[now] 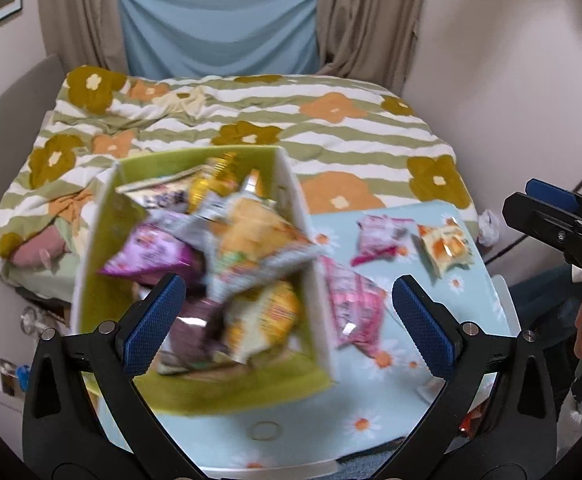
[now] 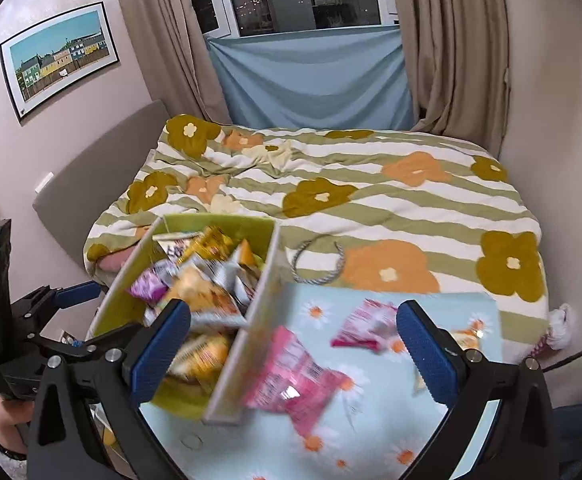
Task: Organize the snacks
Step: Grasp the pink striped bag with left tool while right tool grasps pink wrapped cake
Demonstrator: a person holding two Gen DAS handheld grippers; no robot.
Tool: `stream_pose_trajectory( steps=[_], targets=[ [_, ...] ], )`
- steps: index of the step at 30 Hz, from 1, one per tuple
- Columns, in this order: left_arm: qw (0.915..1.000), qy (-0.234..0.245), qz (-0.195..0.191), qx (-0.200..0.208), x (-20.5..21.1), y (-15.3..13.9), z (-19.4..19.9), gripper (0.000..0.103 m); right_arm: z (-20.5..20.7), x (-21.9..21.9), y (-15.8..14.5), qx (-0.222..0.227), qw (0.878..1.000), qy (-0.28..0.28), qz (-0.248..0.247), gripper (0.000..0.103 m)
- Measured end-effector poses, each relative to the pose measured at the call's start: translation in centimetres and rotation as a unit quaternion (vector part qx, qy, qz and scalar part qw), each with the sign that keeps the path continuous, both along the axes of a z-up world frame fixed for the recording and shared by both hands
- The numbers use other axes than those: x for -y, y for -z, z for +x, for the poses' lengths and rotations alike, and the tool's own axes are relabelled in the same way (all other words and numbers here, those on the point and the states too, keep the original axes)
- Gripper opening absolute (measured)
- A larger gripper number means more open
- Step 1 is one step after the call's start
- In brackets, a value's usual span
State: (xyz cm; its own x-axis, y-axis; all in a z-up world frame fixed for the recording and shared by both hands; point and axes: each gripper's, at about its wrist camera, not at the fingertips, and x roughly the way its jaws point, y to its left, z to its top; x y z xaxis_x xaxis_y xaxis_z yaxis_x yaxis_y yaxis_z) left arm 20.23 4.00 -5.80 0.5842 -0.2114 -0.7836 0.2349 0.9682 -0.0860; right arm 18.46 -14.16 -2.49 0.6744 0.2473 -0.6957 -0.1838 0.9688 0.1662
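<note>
Behind everything lies the bed (image 2: pixel 371 200) with its flower-striped cover. Nearer you is the daisy-print surface (image 1: pixel 431 376), carrying the green box (image 1: pixel 103 308) already heaped with snack packets. Three packets are still loose on the surface: the large pink packet (image 2: pixel 295 376) leaning against the box's white wall, a smaller pink packet (image 2: pixel 361 328) beyond it, and an orange packet (image 1: pixel 447 248) farthest out.

In the right wrist view the large pink packet lies at about 12 o'clock from your right gripper (image 2: pixel 291 360), almost between its fingers, its long axis running roughly 11 to 5. Your left gripper (image 1: pixel 287 328) hangs over the box, so the right is nearer.

Both grippers are spread wide apart and empty.

Blur makes all packet printing unreadable.
</note>
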Motion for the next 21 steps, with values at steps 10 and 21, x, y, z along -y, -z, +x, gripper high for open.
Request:
stream_pose_trajectory(
  steps=[10,21],
  targets=[
    [0.9995,0.004,0.027,-0.015,7.6,3.8,-3.9,0.103,-5.2,7.1,3.9,-0.028,0.999,0.002,0.018,0.103],
    [0.9943,0.035,0.1,-0.01,13.7,10.0,-2.2,0.103,-8.5,10.3,12.1,-0.064,0.998,-0.023,0.015,0.103]
  ],
)
